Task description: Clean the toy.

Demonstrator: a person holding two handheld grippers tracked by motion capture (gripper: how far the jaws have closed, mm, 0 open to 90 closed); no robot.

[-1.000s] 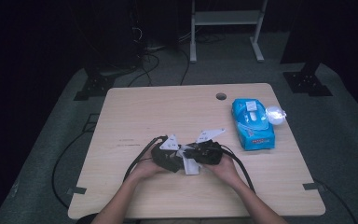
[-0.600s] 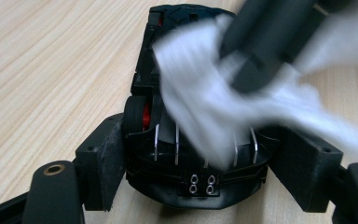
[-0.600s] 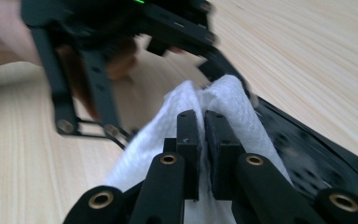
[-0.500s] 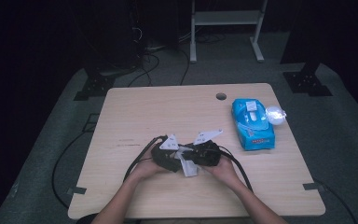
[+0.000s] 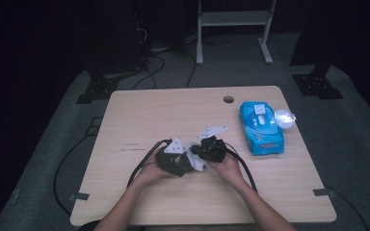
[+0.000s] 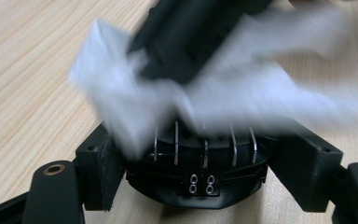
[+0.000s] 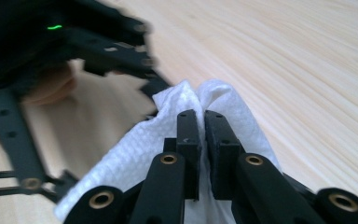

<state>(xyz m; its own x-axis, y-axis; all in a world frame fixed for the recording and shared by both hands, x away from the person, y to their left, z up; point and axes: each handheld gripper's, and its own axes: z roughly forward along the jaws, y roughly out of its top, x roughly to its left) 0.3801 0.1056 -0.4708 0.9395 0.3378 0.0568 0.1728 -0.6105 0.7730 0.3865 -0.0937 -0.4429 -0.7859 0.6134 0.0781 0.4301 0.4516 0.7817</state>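
Note:
Both hands meet at the table's front middle. My left gripper (image 5: 174, 161) has its jaws spread around a black rounded device (image 6: 200, 186) with thin metal strips on top, and the pads (image 6: 98, 168) press on its sides. The right gripper (image 7: 203, 126) is shut on a white tissue (image 7: 177, 102). In the left gripper view the tissue (image 6: 242, 98) is blurred. It lies draped over the top of the device under the right gripper's black jaws. In the high view the tissue (image 5: 196, 162) shows between the two grippers.
A blue pack of wipes (image 5: 261, 127) lies at the right of the wooden table (image 5: 164, 110), with a clear crumpled wrapper (image 5: 284, 117) beside it. A cable hole (image 5: 228, 99) sits near the far edge. Black cables trail off the front corners.
The right gripper with the tissue has shifted slightly to the left, against the left gripper. The left hand has kept still.

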